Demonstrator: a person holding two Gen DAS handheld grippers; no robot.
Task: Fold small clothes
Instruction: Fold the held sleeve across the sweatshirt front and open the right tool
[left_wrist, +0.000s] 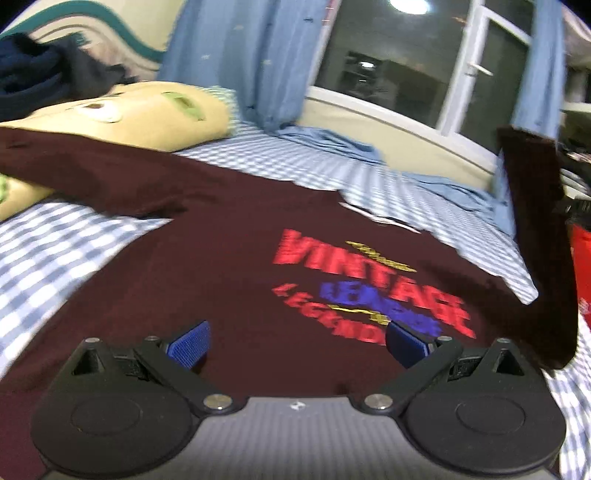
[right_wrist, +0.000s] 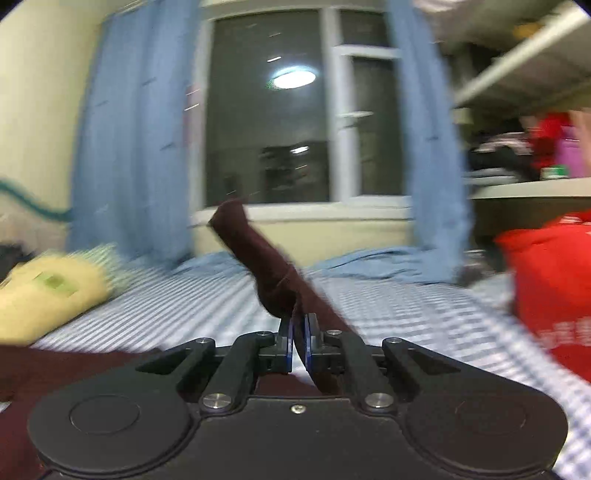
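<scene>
I have the dark maroon cotton T-shirt with the red and blue printed lettering (left_wrist: 229, 266) spread chest-up on the blue and white checked bedsheet (left_wrist: 55, 251), its left sleeve lying over the edge of a pale yellow plush pillow (left_wrist: 147, 114). My right gripper (right_wrist: 299, 332) has its blue pads pinched together on a fold of maroon cloth, which I take to be the shirt's right sleeve (right_wrist: 258, 258); it stands up out of the jaws towards the window (right_wrist: 266, 110). From the left wrist camera that same strip of fabric (left_wrist: 535, 240) rises steeply off the bed at the right side, so the sleeve is lifted well clear of the sheet while the body of the shirt lies flat. My left gripper (left_wrist: 295, 347) hangs above the lower front of the shirt with its jaws wide and nothing between them. I judge that I am in the first fold, bringing the right sleeve across the chest. The next move calls for carrying the lifted sleeve inward over the lettering, laying it down flat without dragging the body askew, then letting go; the left gripper could press the hem to steady it. A red bag (right_wrist: 554, 288) sits close on the right, so I should keep my swing inward.
</scene>
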